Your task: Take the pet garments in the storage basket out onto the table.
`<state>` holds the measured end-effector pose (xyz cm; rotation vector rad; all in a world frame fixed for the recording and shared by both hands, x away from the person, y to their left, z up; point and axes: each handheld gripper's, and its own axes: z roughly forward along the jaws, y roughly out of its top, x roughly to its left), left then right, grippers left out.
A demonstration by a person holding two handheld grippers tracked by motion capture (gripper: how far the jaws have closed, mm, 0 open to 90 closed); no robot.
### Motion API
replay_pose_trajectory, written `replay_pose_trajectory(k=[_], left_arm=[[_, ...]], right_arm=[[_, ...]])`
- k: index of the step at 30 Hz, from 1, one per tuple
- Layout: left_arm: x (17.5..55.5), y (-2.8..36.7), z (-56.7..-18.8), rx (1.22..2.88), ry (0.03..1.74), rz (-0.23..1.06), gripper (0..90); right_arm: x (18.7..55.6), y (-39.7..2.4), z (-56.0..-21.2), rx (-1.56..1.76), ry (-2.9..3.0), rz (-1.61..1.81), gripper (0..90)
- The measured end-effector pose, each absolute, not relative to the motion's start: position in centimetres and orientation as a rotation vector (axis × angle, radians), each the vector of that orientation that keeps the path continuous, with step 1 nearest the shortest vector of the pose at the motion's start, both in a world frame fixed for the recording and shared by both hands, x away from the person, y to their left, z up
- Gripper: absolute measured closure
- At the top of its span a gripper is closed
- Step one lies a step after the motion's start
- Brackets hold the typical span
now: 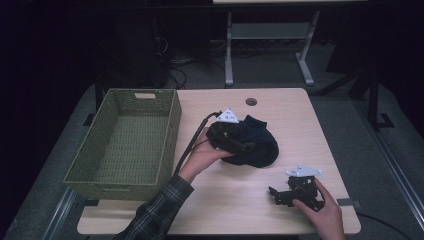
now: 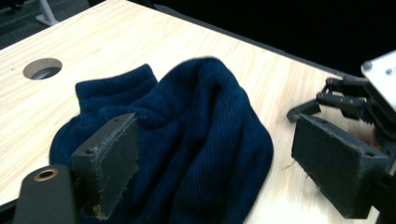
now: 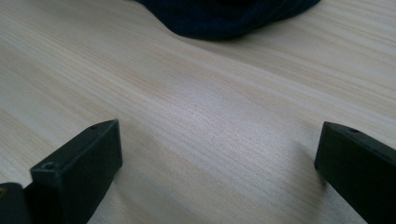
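Cloth (image 1: 257, 142), dark blue and ribbed, is lying bunched in a heap near the middle of the tabletop (image 1: 290, 110), just below the round cable hole (image 1: 251, 102). The left gripper (image 1: 245, 146) is hovering at the heap's left edge, its jaws standing wide apart; in the left gripper view the cloth (image 2: 196, 135) is sitting between and beyond the two pads without either pressing on it, so nothing is being gripped. A person's left hand (image 1: 202, 155) is wrapping the gripper's body, a plaid sleeve (image 1: 160, 212) trailing to the near edge. The right gripper (image 1: 274, 194) is resting low near the front right corner, well apart from the cloth, held by the right hand (image 1: 322, 207). In the right gripper view its jaws are spread wide over bare wood, with the edge of the cloth (image 3: 224, 16) showing at the top. A green woven basket (image 1: 170, 125) is standing on the left side of the tabletop, beside the left hand.
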<state>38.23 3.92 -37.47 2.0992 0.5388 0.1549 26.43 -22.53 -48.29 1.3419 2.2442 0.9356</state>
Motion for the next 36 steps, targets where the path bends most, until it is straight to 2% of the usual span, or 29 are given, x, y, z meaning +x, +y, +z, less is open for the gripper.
replay_pose_trajectory(k=[16,36], left_arm=[[34.8,7.6,-38.1,2.129,0.588,0.223,14.5],[32.1,10.7,-42.0,2.184,0.667,0.236,14.5]], right_arm=[[26.4,-22.5,-48.3,1.343,2.244,0.936,0.5],[26.4,-22.5,-48.3,1.342,2.246,0.937,0.5]])
